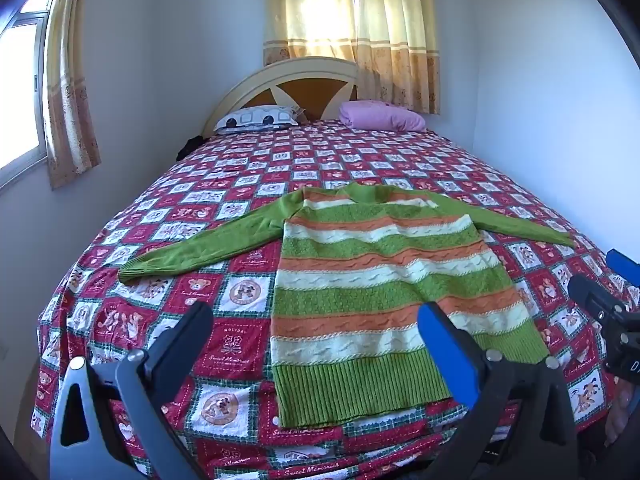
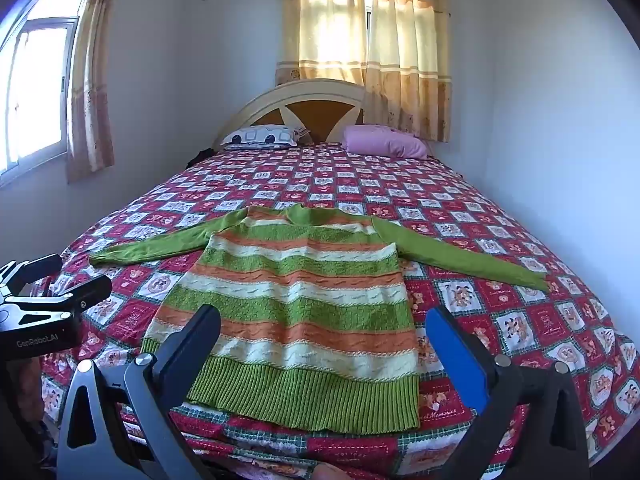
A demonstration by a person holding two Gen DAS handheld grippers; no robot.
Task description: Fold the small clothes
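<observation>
A small green sweater with orange and cream stripes (image 1: 380,280) lies flat on the bed, hem toward me, both green sleeves spread out to the sides. It also shows in the right wrist view (image 2: 304,304). My left gripper (image 1: 316,316) is open and empty, held above the hem's left part. My right gripper (image 2: 324,320) is open and empty, held above the hem's right part. The right gripper shows at the right edge of the left wrist view (image 1: 600,300); the left gripper shows at the left edge of the right wrist view (image 2: 60,292).
The bed has a red patchwork bedspread (image 1: 240,184). A patterned pillow (image 1: 258,118) and a pink pillow (image 1: 380,116) lie by the headboard (image 1: 296,80). Walls stand close on both sides, with curtained windows (image 1: 352,8) behind and on the left.
</observation>
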